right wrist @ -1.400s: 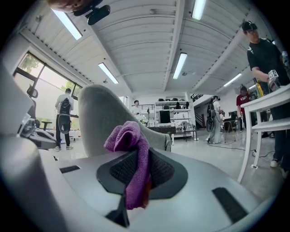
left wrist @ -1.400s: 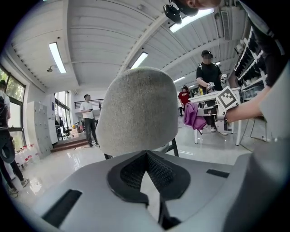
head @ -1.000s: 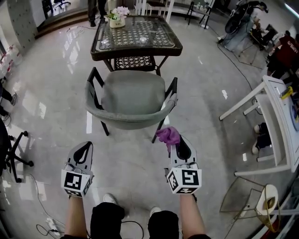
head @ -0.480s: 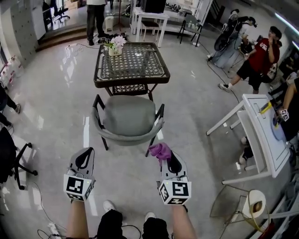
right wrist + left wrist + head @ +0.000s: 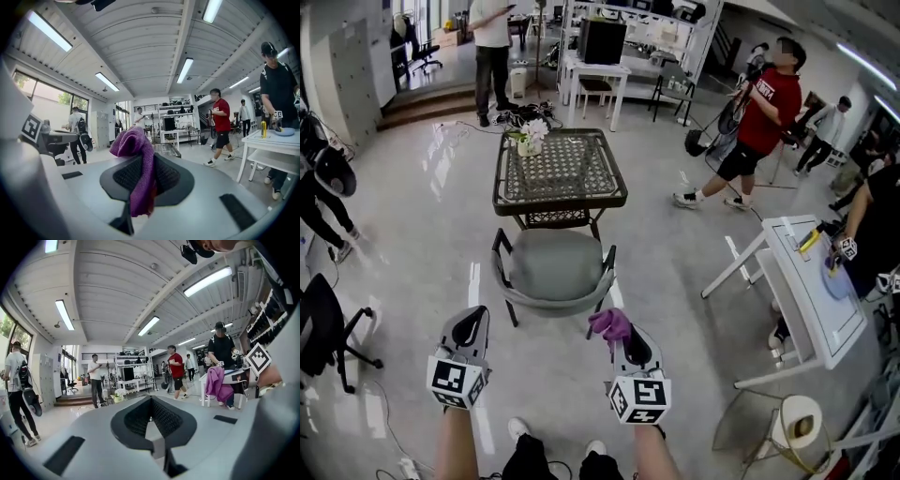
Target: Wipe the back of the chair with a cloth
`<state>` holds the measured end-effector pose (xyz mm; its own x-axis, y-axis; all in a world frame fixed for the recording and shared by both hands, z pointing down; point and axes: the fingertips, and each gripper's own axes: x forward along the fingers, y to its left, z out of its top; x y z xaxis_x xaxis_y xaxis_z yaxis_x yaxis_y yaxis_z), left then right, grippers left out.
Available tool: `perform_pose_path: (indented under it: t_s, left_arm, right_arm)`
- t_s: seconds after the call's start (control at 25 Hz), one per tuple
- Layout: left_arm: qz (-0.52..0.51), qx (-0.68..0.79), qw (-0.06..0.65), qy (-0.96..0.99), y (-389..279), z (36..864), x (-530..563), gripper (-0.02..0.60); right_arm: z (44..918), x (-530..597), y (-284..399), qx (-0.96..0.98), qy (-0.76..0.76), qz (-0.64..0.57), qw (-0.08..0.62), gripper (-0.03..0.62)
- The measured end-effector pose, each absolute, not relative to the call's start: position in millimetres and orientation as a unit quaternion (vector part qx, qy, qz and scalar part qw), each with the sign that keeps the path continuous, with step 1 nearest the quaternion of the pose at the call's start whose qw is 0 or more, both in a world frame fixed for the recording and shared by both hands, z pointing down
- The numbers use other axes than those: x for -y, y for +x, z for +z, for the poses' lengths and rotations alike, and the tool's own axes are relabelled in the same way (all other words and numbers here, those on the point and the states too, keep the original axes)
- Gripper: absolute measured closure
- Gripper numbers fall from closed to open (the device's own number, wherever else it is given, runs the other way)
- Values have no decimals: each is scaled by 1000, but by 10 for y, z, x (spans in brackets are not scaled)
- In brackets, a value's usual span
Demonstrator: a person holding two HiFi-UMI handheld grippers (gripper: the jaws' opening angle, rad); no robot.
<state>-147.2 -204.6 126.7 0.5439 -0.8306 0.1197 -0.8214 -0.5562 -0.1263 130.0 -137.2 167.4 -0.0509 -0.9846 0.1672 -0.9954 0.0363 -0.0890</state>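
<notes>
Partly hidden, the purple cloth (image 5: 133, 140) sits clamped in the right hand-held gripper (image 5: 140, 180).

The purple cloth (image 5: 133, 143) is looking fuzzy and matt between the right gripper's (image 5: 145, 161) ribbed black rubbery jaws. The chair (image 5: 553, 272) is showing a smooth matt grey shell. At its nine o'clock, the floor (image 5: 412, 220) is gleaming glossy.

Armchair (image 5: 553, 272): grey-green tub shell, black legs, upright at frame centre, curved back nearest the camera. Cloth (image 5: 611, 323): purple, bunched, pinched between the jaws of the right gripper (image 5: 622, 339), lower centre, beside the armchair's rear leg, loose end drooping.
</notes>
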Motion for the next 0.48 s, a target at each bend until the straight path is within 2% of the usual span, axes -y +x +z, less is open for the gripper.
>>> perform_pose_path:
  t_s: [0.48]
  left_arm:
    - [-51, -500, 36, -864, -1654, 430, 1749, 572]
  right_arm:
    - [998, 1217, 1160, 731, 675, 100, 5, 519]
